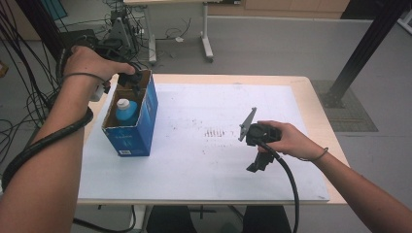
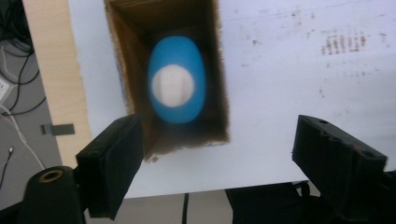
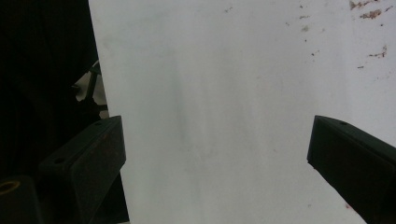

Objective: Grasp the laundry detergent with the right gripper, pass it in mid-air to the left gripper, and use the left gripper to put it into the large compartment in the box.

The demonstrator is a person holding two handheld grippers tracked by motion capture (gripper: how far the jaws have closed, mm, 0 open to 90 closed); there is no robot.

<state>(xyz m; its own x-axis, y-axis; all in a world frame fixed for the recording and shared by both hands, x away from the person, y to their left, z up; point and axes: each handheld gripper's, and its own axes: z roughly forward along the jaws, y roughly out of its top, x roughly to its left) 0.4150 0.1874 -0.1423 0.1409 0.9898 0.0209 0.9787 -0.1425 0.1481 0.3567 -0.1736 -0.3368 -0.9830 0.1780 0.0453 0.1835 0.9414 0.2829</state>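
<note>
The left gripper [image 1: 130, 80] is held above the open top of the blue carton [image 1: 131, 131], which stands at about ten o'clock on the white sheet [image 1: 204, 160]. In the left gripper view its jaws are seen spread wide, with nothing between the pads and nothing touched. Directly beneath, inside the carton [image 2: 215, 70], a blue bottle [image 2: 177, 105] with a white cap [image 2: 173, 85] is seen standing upright, free of the gripper; its body is oval from above, and the picture of it is a little blurred. From the high view the bottle [image 1: 127, 114] is seen near the carton's nearer end, its cap just below the rim. The right gripper [image 1: 256, 162] is held at about four o'clock over the sheet, well apart from the carton. In the right gripper view its jaws are likewise parted wide over bare sheet [image 3: 210, 116], with nothing gripped.
</note>
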